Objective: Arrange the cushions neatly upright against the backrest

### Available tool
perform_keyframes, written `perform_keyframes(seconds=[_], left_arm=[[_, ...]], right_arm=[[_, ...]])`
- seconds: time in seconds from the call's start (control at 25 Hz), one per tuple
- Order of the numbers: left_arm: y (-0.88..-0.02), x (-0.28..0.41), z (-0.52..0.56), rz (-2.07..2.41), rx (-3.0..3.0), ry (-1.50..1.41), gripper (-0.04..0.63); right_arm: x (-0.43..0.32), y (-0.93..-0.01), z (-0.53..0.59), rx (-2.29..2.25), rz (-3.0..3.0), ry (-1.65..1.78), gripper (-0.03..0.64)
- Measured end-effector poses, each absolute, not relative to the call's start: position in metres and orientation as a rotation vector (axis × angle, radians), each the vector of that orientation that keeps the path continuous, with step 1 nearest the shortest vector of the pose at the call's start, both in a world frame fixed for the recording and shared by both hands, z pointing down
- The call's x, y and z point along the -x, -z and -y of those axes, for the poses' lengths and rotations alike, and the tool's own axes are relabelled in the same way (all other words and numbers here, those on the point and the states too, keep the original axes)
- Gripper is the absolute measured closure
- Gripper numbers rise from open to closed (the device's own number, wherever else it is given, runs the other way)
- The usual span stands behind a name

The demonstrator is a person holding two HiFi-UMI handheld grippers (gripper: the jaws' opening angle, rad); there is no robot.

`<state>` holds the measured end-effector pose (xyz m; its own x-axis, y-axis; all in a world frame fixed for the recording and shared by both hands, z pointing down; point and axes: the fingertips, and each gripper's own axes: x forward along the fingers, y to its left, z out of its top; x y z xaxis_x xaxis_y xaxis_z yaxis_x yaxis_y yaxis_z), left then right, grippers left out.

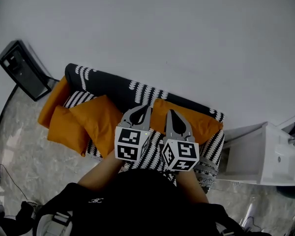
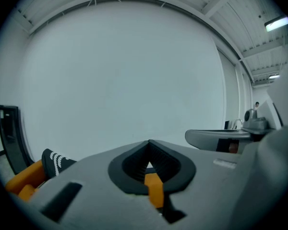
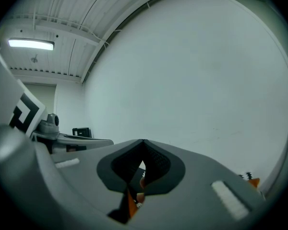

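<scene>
Head view: black-and-white patterned sofa (image 1: 119, 88). Orange cushion heap (image 1: 99, 123) at its 9 o'clock end; single orange cushion (image 1: 199, 124) at 3 o'clock, by the backrest. Left claw (image 1: 148, 106) and right claw (image 1: 171, 112) clenched, empty, between them.

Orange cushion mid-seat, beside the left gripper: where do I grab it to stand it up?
Probably its near corner, pinched from above and in front by the left gripper, whose jaws are shut now. The orange cushion lies slanted on the sofa seat with that corner pointing at you, uncovered and soft enough to pinch.
</scene>
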<state>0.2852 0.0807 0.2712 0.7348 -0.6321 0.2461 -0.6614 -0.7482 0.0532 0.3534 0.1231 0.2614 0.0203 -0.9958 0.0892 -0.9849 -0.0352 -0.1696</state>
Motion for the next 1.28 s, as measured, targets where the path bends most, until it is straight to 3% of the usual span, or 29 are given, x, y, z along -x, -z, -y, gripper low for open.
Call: perform_keyframes(seconds=[0.68, 1.0, 1.28], left_arm=[[-0.282, -0.262, -0.087, 0.977, -2.835, -0.371, 0.586], [-0.282, -0.206, -0.078, 1.072, -2.769, -0.348, 0.586], [-0.287, -0.112, -0.066, 1.200, -2.672, -0.322, 0.586]], right_arm=[[-0.330, -0.271, -0.118, 2.180, -2.128, 0.389, 0.611], [-0.275, -0.273, -0.107, 2.130, -2.226, 0.392, 0.611], [-0.185, -0.282, -0.090, 2.036, -2.360, 0.427, 0.611]])
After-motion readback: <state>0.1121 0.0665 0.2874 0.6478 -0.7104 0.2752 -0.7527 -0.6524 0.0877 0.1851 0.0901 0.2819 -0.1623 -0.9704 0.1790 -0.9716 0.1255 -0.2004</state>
